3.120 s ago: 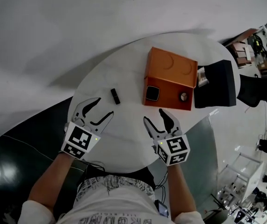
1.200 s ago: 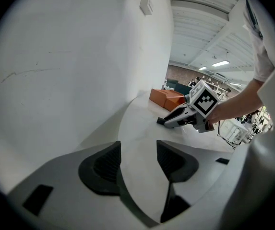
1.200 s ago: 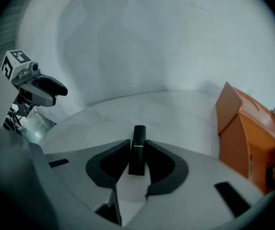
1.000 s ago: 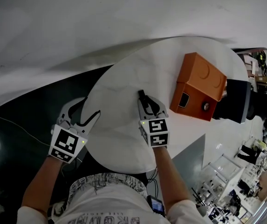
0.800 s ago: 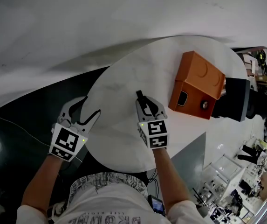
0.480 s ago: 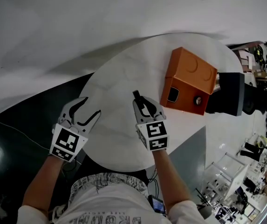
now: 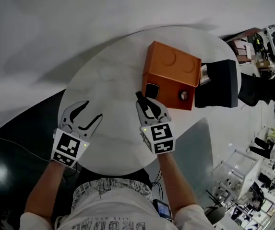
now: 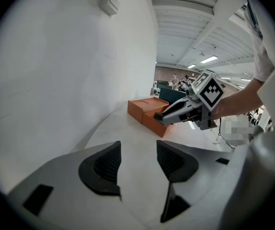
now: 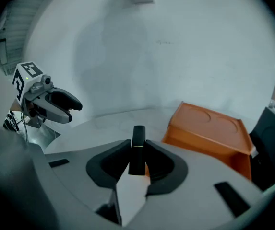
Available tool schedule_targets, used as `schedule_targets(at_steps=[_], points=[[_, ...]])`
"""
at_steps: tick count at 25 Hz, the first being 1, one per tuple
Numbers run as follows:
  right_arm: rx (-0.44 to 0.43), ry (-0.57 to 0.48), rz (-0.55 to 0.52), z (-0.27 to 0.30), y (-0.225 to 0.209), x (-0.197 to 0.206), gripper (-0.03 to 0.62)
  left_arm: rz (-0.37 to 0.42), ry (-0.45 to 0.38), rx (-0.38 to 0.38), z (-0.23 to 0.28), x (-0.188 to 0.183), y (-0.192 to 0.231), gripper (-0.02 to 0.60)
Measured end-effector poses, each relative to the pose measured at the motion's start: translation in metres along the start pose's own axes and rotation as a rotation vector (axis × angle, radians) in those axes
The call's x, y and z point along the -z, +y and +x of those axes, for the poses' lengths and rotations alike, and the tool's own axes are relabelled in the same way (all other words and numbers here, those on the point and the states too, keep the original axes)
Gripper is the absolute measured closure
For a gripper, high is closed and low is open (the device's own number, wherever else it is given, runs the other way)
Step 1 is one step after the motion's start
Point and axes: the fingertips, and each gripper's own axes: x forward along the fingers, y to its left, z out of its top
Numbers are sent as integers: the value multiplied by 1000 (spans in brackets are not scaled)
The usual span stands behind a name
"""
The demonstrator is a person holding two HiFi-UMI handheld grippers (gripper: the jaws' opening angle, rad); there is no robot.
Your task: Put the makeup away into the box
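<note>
The makeup tube (image 9: 137, 150), a slim black stick, sat pinched between the right gripper's (image 7: 148, 108) narrowed jaws, its tip close to the front of the orange box (image 7: 172, 68) on the round white table (image 7: 103, 80). The left gripper (image 8: 138, 163) hung over the table's near edge, jaws apart with nothing between them.
</note>
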Motion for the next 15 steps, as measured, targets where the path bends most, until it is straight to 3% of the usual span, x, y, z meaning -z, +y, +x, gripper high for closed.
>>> schedule_targets(at_steps=[15], points=[[20, 69, -8, -16, -118, 43, 488, -16, 20, 6, 73, -30, -58, 325]])
